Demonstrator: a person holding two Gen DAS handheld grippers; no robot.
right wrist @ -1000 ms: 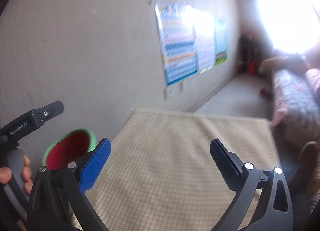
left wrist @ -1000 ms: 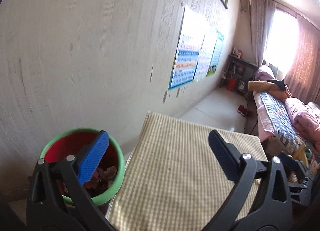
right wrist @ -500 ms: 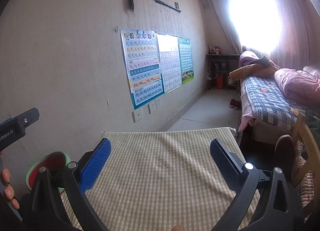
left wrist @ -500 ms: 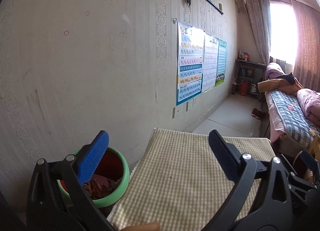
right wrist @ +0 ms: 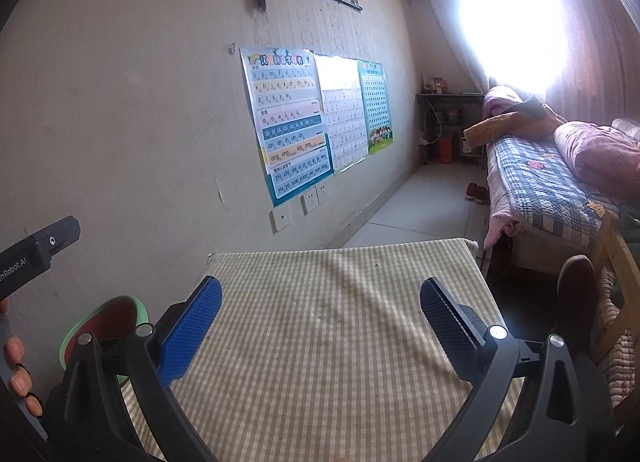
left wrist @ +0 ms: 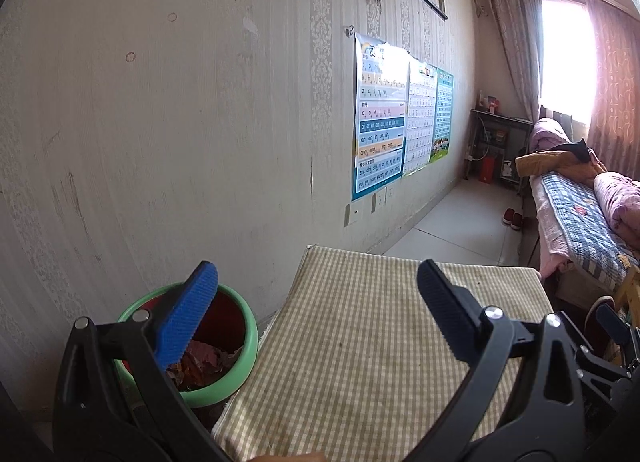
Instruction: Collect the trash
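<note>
A green-rimmed red bin [left wrist: 224, 362] stands on the floor against the wall, left of the table, with crumpled brownish trash [left wrist: 204, 360] inside. In the right wrist view the bin [right wrist: 108, 326] shows at the lower left. My left gripper [left wrist: 316, 314] is open and holds nothing; its blue pad hangs over the bin's rim and its black pad over the table. My right gripper [right wrist: 320, 318] is open and holds nothing, above the checked tablecloth [right wrist: 328, 342]. The left tool's body [right wrist: 36, 254] and a hand [right wrist: 16, 366] show at that view's left edge.
The checked table [left wrist: 380, 342] stands against a papered wall with charts [left wrist: 380, 117]. A bed with a checked quilt [right wrist: 548, 185] lies to the right, with shoes [right wrist: 476, 193] on the floor beside it. A wooden chair [right wrist: 616, 302] sits at the table's right. A curtained window [right wrist: 516, 13] glares.
Both views have tilted up and steadied: the bin and table sit lower in frame and more of the wall and room shows. Both grippers stay open and hold nothing.
</note>
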